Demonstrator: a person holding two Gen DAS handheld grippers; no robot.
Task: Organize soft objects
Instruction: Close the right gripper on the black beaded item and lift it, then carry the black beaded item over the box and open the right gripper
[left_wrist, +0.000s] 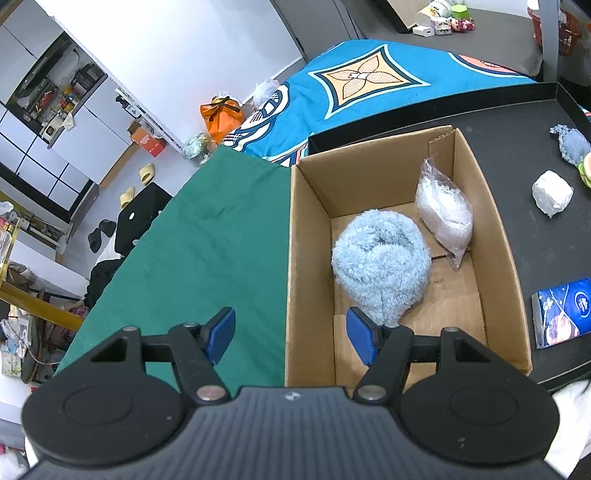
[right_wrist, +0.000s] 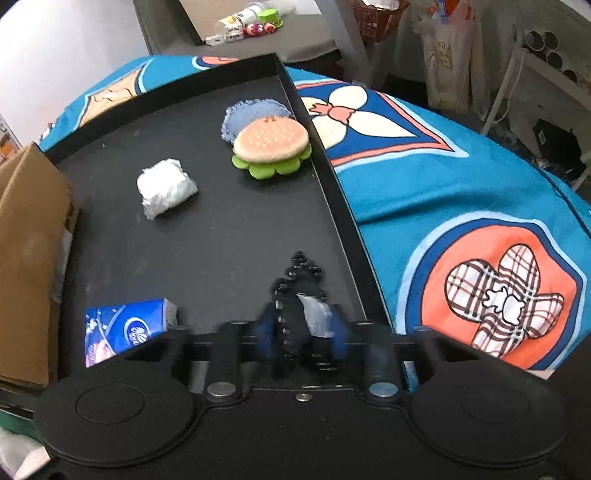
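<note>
A black soft item (right_wrist: 299, 273) with pale stitching and a grey tag lies on the black tray (right_wrist: 221, 240), near its right rim. My right gripper (right_wrist: 303, 334) is shut on it, with a blurred blue pad on each side. Further back on the tray are a burger plush (right_wrist: 273, 142), a blue fuzzy cloth (right_wrist: 251, 112), a white wad (right_wrist: 166, 186) and a blue tissue pack (right_wrist: 125, 332). My left gripper (left_wrist: 291, 334) is open astride the left wall of the cardboard box (left_wrist: 314, 177). The box holds a light-blue fluffy roll (left_wrist: 380, 258) and a clear bag of white filling (left_wrist: 445, 214).
A green cloth (left_wrist: 207, 240) covers the surface left of the box, and it drops off to a cluttered floor with slippers. A teal patterned blanket (right_wrist: 461, 184) lies right of and behind the tray. A grey table (right_wrist: 295, 33) with small clutter stands at the back.
</note>
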